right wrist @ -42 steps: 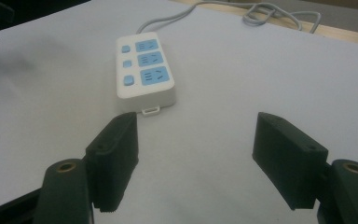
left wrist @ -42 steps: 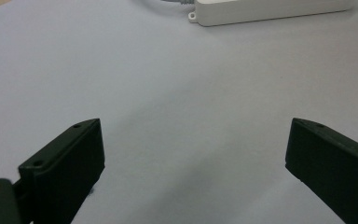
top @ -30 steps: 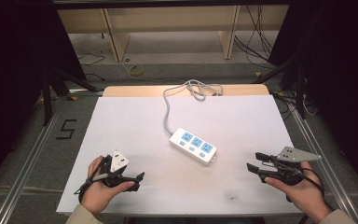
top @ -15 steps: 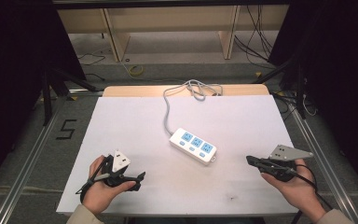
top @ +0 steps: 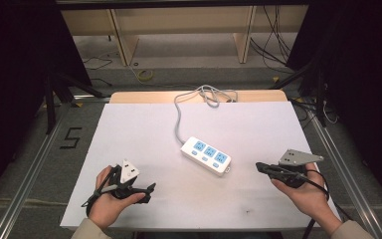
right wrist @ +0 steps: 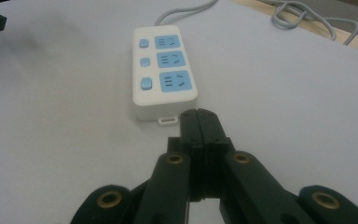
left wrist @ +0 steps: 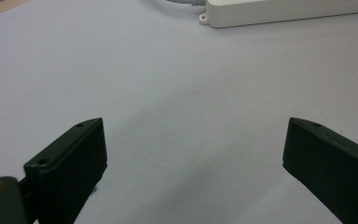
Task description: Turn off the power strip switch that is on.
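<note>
Power strip (top: 206, 156) lies mid-table (top: 129, 129), its cord (top: 179, 119) running to the far edge.
My right gripper (top: 259, 167), jaws pressed together on nothing, points at the strip from just beside it; my left gripper (top: 149, 189) rests well apart, jaws wide.

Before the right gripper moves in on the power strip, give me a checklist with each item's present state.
1. Right gripper jaws shut, nothing between them: ok.
2. Right gripper aimed at the power strip's near end, not touching: ok.
3. Left gripper jaws open and empty: ok.
4. Power strip flat on the table, sockets up: ok.
5. Strip's cord away from both grippers: ok.
6. Switch positions: cannot tell.
</note>
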{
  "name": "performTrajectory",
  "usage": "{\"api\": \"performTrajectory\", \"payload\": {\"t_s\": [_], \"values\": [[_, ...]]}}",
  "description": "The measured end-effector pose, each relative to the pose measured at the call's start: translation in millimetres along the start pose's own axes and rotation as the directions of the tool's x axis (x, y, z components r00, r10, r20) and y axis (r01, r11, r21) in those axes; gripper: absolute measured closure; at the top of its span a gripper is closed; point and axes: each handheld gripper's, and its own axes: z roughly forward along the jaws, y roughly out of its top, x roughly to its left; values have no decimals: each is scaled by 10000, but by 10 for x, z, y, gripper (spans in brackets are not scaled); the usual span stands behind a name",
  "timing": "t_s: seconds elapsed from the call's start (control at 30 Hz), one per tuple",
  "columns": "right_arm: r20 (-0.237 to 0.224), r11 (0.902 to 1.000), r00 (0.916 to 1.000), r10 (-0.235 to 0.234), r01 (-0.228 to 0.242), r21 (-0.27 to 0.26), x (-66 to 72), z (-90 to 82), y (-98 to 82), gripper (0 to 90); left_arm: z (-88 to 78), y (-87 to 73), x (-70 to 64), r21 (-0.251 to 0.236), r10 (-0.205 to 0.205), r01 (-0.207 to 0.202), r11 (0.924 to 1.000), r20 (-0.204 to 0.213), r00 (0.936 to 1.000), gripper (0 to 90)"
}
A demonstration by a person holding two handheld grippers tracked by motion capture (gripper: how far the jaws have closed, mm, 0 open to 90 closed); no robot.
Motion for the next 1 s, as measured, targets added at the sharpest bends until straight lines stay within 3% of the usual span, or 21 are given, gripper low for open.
{"api": "performTrajectory", "payload": {"t_s": [1.0], "values": [[-123, 9997, 9998, -173, 175, 187, 49, 293, 222, 900, 10, 7, -4, 14, 45, -45, 10000, 55, 10000, 63]]}}
